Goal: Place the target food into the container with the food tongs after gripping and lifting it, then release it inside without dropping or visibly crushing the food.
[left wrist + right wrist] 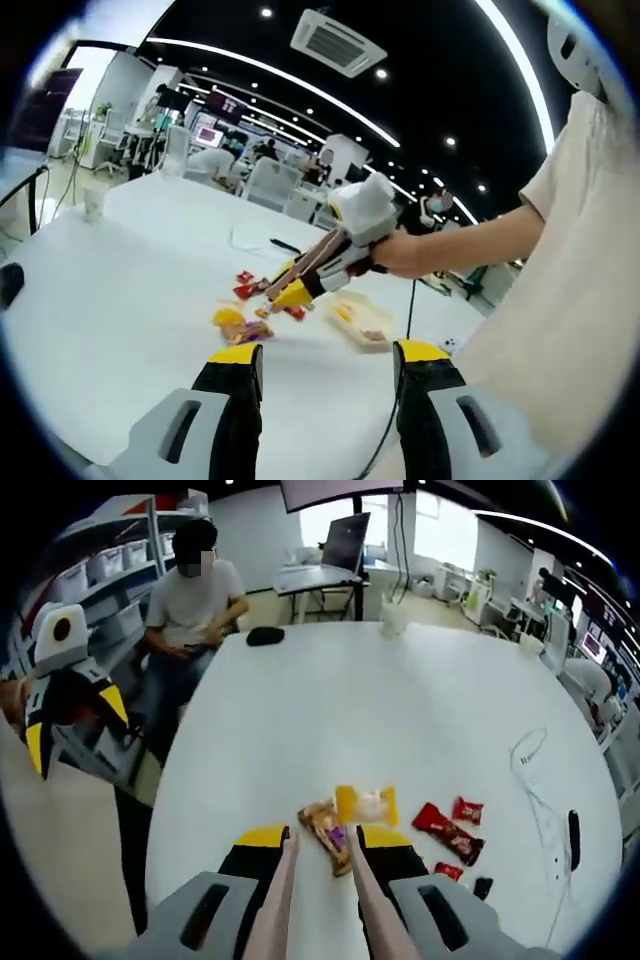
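Observation:
In the right gripper view my right gripper (323, 838) is shut on the food tongs (280, 895), whose two arms run forward between the jaws. The tong tips flank a brown snack packet (328, 842) on the white table (330, 710); I cannot tell whether they squeeze it. A yellow packet (365, 805) lies just beyond it. In the left gripper view a hand holds the right gripper (293, 292) and the tongs (312, 258) low over the packets, beside a shallow pale container (360, 325) with some food in it. My left gripper (328, 355) is open with nothing in it.
Red packets (448, 832) lie right of the tongs, with a black pen (573, 840) and a thin cable (530, 765) further right. A black mouse (265, 635) and a cup (395, 615) sit at the far edge, where a person (195, 595) is seated. The left gripper (70, 715) hangs off the table's left side.

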Demonstrator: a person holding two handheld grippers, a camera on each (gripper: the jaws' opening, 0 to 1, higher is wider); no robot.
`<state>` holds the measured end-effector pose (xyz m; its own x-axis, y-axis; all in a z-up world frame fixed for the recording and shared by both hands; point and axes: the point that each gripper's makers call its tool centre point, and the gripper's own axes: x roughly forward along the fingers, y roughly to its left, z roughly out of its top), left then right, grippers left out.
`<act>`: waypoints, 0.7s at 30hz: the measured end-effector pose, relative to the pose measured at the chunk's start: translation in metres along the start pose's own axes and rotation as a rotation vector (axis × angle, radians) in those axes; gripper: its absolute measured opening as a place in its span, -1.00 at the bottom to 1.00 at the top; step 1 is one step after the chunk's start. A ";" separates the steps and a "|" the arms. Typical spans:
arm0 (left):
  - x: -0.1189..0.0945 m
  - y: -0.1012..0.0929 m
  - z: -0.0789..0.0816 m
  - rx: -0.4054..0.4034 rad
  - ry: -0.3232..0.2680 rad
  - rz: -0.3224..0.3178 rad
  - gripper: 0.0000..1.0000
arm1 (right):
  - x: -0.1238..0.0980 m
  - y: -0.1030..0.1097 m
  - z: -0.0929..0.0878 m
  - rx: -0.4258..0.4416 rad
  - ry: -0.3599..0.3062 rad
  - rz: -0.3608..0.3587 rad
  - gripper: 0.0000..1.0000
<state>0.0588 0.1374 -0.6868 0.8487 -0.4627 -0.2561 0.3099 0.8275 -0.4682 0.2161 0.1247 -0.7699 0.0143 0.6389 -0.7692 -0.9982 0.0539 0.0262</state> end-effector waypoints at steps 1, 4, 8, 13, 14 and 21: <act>0.000 0.000 0.000 -0.002 0.000 0.000 0.03 | 0.001 0.000 0.000 -0.003 0.004 0.002 -0.49; 0.001 -0.001 -0.003 -0.010 0.002 0.000 0.03 | 0.006 -0.002 -0.003 -0.006 0.015 0.007 -0.49; 0.002 -0.002 -0.006 -0.021 0.004 0.001 0.03 | 0.011 0.000 -0.008 -0.020 0.031 0.015 -0.49; 0.002 0.002 -0.007 -0.035 0.001 0.010 0.03 | 0.014 0.002 -0.008 -0.034 0.038 0.028 -0.49; 0.002 0.001 -0.007 -0.039 -0.001 0.011 0.03 | 0.016 0.002 -0.008 -0.037 0.040 0.030 -0.49; 0.006 -0.002 -0.010 -0.053 0.000 -0.003 0.03 | 0.025 0.002 -0.008 -0.066 0.059 0.028 -0.49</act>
<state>0.0594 0.1298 -0.6961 0.8479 -0.4651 -0.2545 0.2893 0.8081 -0.5131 0.2145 0.1341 -0.7942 -0.0149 0.5930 -0.8051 -0.9999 -0.0149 0.0075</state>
